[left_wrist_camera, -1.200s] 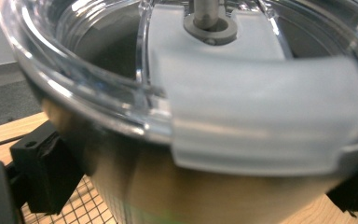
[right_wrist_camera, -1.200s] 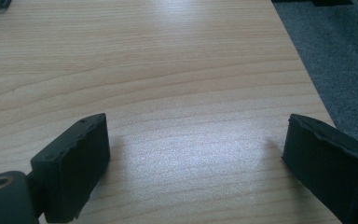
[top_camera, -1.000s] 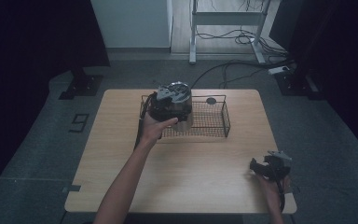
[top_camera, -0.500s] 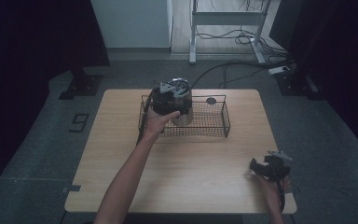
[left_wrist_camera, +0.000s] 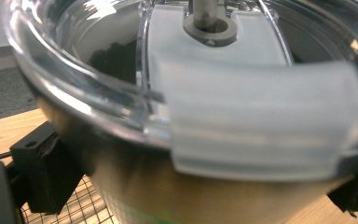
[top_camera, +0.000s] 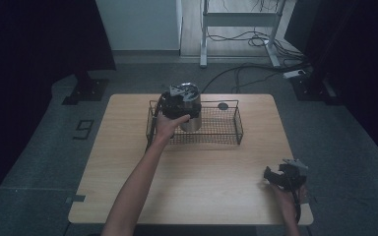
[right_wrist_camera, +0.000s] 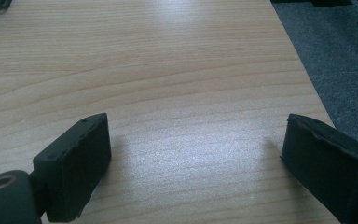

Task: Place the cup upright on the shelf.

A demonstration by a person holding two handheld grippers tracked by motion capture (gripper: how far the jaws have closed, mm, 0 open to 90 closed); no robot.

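Note:
A steel tumbler (top_camera: 193, 120) with a clear lid (left_wrist_camera: 223, 107) stands upright at the left end of a black wire basket (top_camera: 226, 140). My left gripper (top_camera: 179, 101) is shut on its upper body, and its pads (left_wrist_camera: 46, 175) press against both sides just below the lid. I cannot tell whether the tumbler's base touches the basket floor. My right gripper (top_camera: 275, 176) rests low over the wooden table (top_camera: 202, 187) near the front right corner. It is open, and bare wood shows between its jaws (right_wrist_camera: 200, 172).
A small dark round object (top_camera: 222, 105) lies on the table just behind the basket. The table's right edge (right_wrist_camera: 307, 79) runs close beside my right gripper, with grey floor beyond. Cables and a metal frame stand on the floor behind the table.
My left hand has shifted slightly at the basket's left end, and more of the tumbler's steel body now shows below the gripper. The right gripper has stayed put.

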